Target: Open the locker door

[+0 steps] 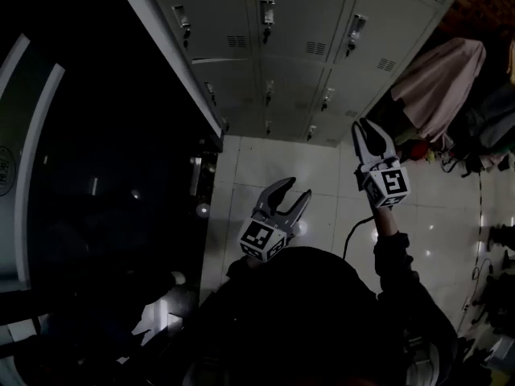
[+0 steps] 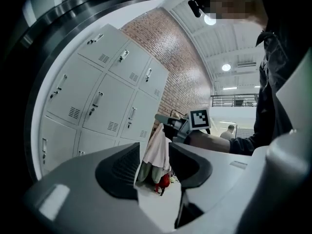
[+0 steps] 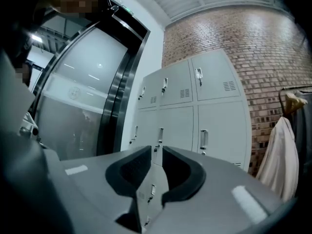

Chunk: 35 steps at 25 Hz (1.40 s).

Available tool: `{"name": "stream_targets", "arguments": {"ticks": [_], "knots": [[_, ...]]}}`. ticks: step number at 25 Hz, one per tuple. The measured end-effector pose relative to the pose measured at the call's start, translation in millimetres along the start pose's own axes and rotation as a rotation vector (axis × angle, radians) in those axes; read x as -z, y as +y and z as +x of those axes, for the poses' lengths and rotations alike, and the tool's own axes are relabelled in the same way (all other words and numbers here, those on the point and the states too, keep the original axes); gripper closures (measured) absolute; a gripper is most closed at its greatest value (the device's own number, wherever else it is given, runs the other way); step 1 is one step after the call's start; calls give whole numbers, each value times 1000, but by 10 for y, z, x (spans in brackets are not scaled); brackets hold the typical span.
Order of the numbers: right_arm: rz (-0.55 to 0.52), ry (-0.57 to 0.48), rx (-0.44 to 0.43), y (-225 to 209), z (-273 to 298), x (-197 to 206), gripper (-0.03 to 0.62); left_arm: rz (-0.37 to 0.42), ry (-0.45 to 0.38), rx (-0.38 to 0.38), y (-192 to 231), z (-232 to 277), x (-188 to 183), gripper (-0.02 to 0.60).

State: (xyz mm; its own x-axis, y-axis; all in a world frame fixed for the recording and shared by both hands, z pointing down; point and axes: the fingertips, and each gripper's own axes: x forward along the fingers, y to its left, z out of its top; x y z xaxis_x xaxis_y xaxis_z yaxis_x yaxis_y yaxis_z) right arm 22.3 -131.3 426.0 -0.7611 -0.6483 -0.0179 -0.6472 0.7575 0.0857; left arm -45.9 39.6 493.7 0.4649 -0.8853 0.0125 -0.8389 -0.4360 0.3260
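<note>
A bank of grey lockers (image 1: 298, 22) with small latch handles (image 1: 267, 13) stands ahead, all doors closed. My right gripper (image 1: 364, 127) is raised toward the lockers' right side, well short of them. Its jaws stand only a narrow gap apart with nothing between them. The right gripper view looks through that gap (image 3: 157, 152) at the locker doors (image 3: 195, 106) and a handle (image 3: 203, 139). My left gripper (image 1: 294, 190) hangs lower over the tiled floor, open and empty. The left gripper view (image 2: 155, 150) shows the lockers (image 2: 97, 91) at left and the right gripper's marker cube (image 2: 199, 119).
A dark glass door with a metal frame (image 1: 80, 175) stands to the lockers' left. A rack with a pale garment (image 1: 442, 79) and bags stands to the right, against a brick wall (image 3: 263, 48). White floor tiles (image 1: 273, 163) lie below. A person (image 2: 230, 130) stands far off.
</note>
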Motion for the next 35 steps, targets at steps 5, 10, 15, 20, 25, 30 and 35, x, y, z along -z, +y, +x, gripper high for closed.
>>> {"name": "stream_targets", "arguments": {"ticks": [5, 10, 15, 20, 25, 30, 35], "knots": [[-3, 15, 36, -275, 772, 19, 520, 10, -15, 1, 685, 200, -336, 393], [-1, -10, 32, -376, 1365, 61, 520, 13, -27, -71, 1301, 213, -405, 394], [-38, 3, 88, -821, 1889, -49, 513, -35, -6, -89, 1704, 572, -650, 393], [-62, 8, 163, -1421, 2366, -141, 509, -23, 12, -84, 1960, 1122, -916, 394], [-39, 3, 216, -1924, 2712, -20, 485, 12, 46, -42, 2124, 1861, -986, 394], [-44, -25, 235, -1938, 2815, -2, 525, 10, 89, -2, 2178, 2310, -962, 394], [5, -35, 169, -1918, 2734, -10, 528, 4, 132, 63, 2112, 2566, -941, 394]]}}
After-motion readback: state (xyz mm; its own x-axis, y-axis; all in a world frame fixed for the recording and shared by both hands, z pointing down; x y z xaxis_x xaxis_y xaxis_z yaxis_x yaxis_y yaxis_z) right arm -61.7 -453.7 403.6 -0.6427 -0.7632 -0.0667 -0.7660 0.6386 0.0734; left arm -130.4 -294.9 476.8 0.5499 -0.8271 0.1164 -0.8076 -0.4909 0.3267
